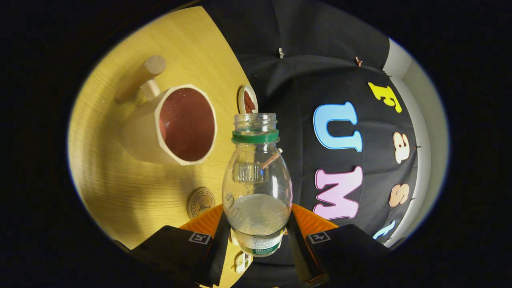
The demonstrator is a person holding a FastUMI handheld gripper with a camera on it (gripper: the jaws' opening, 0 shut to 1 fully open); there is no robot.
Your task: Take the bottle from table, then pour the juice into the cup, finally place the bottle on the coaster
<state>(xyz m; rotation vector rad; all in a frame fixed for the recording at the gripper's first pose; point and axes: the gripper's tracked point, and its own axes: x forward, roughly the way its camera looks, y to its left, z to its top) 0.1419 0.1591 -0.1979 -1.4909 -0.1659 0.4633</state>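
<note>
One clear glass bottle (256,180) with a green band around its neck and no cap stands between the two fingers of the gripper (258,236). The gripper is pinching the bottle at its lower body, one finger pressing on each side, just above a green and white label. A little pale liquid sits in the bottom of the bottle, and its open mouth points away from the gripper.

The view is rolled to one side, so the pale wooden counter (120,188) lies to the left of the bottle and the black cloth wall of the booth lies to the right. The bottle is lifted clear of the counter.

One cream-coloured cup (176,126) with an angular rim and a reddish-brown inside stands on the counter, to the left of the bottle's neck and beyond the fingers. A round wooden handle juts from its far side.

One round wooden coaster (201,202) with a stamped emblem lies flat on the counter near the left finger, between the cup and the gripper.

One small round dish (248,100) holding something reddish-brown sits at the counter's edge, just beyond the bottle's mouth; what it holds is too small to tell.
</note>
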